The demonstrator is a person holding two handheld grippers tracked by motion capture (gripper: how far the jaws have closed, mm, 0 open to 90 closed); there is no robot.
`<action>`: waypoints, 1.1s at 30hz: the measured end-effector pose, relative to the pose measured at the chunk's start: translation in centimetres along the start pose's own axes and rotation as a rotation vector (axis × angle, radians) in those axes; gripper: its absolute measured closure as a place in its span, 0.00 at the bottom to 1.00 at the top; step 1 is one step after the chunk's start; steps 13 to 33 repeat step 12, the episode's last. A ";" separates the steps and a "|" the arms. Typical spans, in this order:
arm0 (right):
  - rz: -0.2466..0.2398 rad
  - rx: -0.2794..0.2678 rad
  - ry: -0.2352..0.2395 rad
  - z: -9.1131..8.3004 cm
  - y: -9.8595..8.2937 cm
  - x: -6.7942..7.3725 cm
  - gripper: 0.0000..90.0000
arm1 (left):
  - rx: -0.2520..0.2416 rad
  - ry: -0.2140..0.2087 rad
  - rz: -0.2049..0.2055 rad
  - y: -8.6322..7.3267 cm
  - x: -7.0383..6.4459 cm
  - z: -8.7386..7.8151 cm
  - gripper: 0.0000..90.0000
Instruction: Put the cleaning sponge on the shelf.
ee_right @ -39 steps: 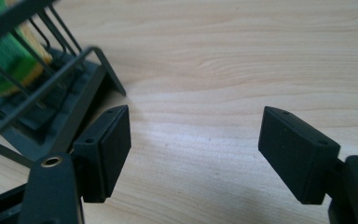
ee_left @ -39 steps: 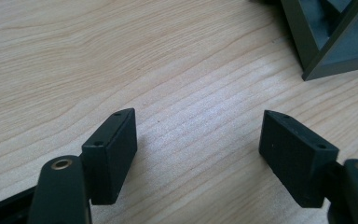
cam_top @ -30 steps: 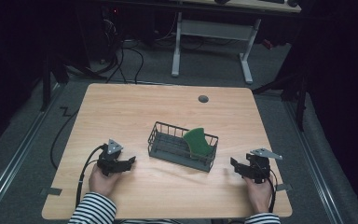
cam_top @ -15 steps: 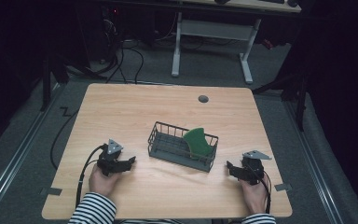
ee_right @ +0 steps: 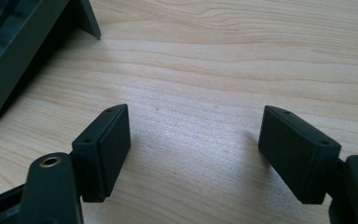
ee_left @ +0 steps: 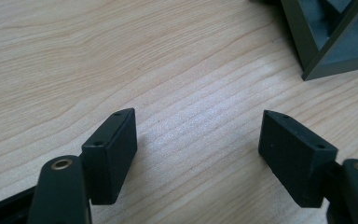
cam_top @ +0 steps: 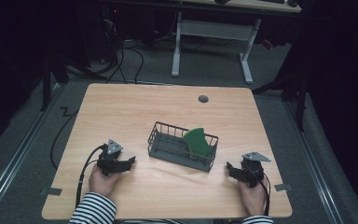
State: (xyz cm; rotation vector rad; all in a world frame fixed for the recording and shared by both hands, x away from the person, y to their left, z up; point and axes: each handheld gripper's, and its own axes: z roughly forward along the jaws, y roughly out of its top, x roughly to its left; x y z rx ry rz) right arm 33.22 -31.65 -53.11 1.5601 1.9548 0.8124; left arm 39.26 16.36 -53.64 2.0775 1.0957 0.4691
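Observation:
A dark grey wire basket (cam_top: 168,144) stands in the middle of the wooden table (cam_top: 135,109), and a green curved piece (cam_top: 198,141) leans upright inside its right end. To the basket's left, my left gripper (cam_top: 129,163) rests low over the wood and points right toward it. Its jaws stand wide apart with nothing between them (ee_left: 198,126), and a basket corner (ee_left: 326,42) lies just ahead. Right of the basket, my right gripper (cam_top: 230,170) points left and is open and empty (ee_right: 196,121), with the basket's edge (ee_right: 23,42) close by.
A small round grommet hole (cam_top: 203,99) sits near the table's far edge. Beyond the table stand a white-legged desk (cam_top: 209,42) and cables on the dark floor (cam_top: 126,51). Each gripper's cable trails toward the near edge.
My right gripper has shifted a little to the left, closer to the basket's right end. The left gripper and the basket have stayed put.

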 end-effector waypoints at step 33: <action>0.001 0.001 -0.002 0.0 0.0 0.0 0.28 | 0.000 0.000 -0.001 0.0 0.0 0.0 0.32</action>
